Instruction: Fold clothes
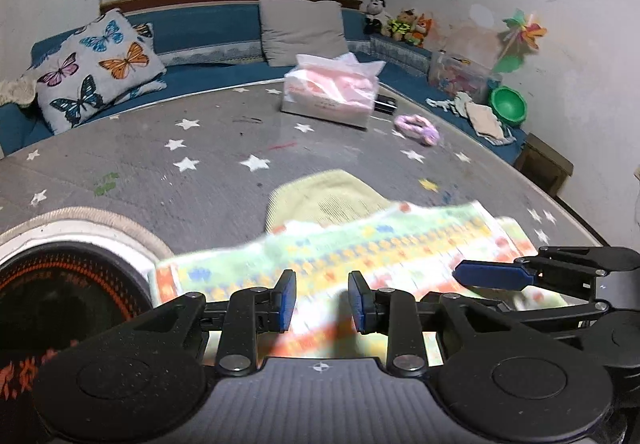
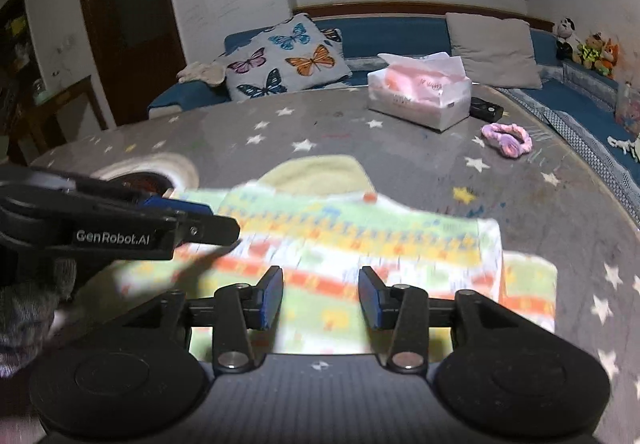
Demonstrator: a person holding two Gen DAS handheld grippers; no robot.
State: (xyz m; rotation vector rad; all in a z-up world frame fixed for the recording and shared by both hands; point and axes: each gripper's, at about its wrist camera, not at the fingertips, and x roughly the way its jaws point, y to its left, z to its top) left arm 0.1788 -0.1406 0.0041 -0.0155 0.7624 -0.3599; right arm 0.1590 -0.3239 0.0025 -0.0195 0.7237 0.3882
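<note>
A small garment (image 1: 340, 244) with bands of green, yellow and orange print lies flat on the grey star-patterned table (image 1: 208, 148), blurred by motion. A plain pale-green part (image 1: 328, 196) sticks out at its far side. My left gripper (image 1: 322, 300) hovers over the garment's near edge, open, with nothing pinched between its blue pads. To its right, the right gripper's blue fingertip (image 1: 492, 276) reaches over the cloth. In the right wrist view, my right gripper (image 2: 320, 296) is open above the garment (image 2: 340, 236), and the left gripper (image 2: 192, 216) crosses in from the left.
A tissue box (image 1: 330, 92), a small black item (image 1: 385, 103) and a purple scrunchie (image 1: 418, 128) sit at the table's far side. A round black hotplate with a pale rim (image 1: 68, 284) lies to the left of the garment. A blue sofa (image 1: 208, 28) with cushions runs behind.
</note>
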